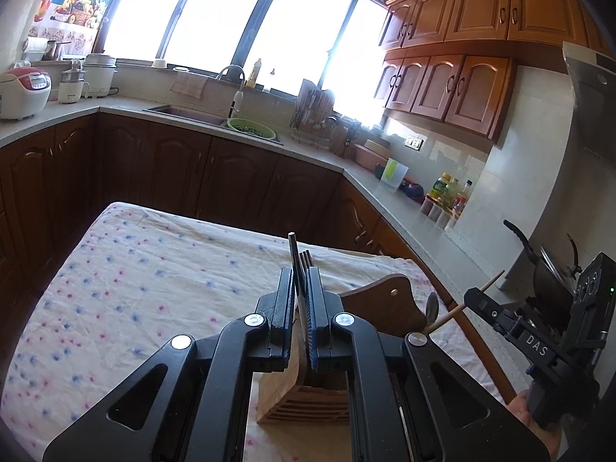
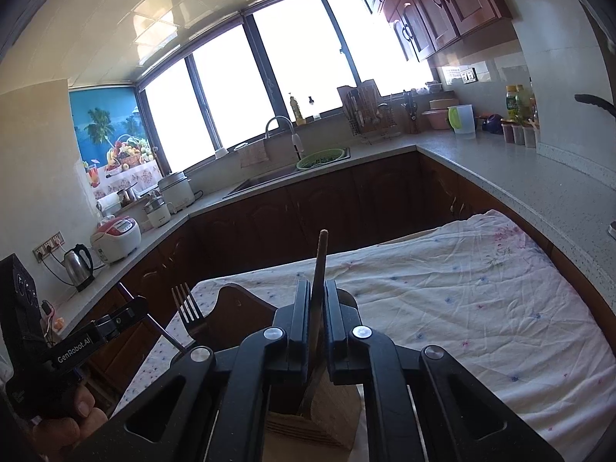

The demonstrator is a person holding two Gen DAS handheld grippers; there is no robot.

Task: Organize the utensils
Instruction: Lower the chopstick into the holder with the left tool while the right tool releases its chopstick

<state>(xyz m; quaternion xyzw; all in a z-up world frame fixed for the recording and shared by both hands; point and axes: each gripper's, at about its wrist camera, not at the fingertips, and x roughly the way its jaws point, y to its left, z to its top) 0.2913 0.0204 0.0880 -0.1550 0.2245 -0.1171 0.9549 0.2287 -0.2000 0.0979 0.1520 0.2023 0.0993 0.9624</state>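
Floral-clothed counter [image 1: 127,269] bears a wooden holder [image 1: 304,396]; left tool [image 1: 302,304] clamps fork [image 2: 187,310] and chopstick above it; right tool [image 2: 317,315] clamps a wooden utensil [image 2: 320,265]; misalignment risks tipping the holder.

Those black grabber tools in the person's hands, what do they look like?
Both are matte black plastic with silver rivets. The left gripper has a blue ribbed pad and white "GenRobot.AI" lettering; the right gripper reads "DAS". Each carries a boxy black camera housing.

Fork [image 1: 304,260] upright, chopstick [image 2: 318,269] over wooden holder [image 2: 327,419]
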